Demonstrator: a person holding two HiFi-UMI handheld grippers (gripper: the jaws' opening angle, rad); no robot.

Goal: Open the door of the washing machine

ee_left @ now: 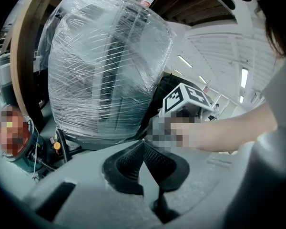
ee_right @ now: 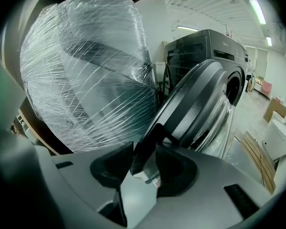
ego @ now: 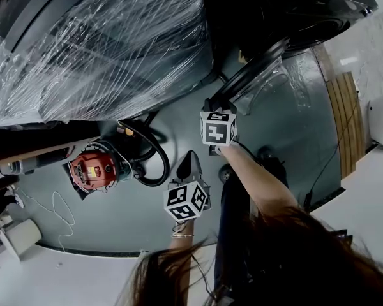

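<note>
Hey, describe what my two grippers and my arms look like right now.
The left gripper and right gripper both have grey bodies, black claw pads and a cube of black-and-white square markers. Thin bracelets ring the left wrist. No sleeve covers the right forearm.

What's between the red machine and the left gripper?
A black hose loops there, beside the red machine, short of the left gripper; the head view shows it.
</note>
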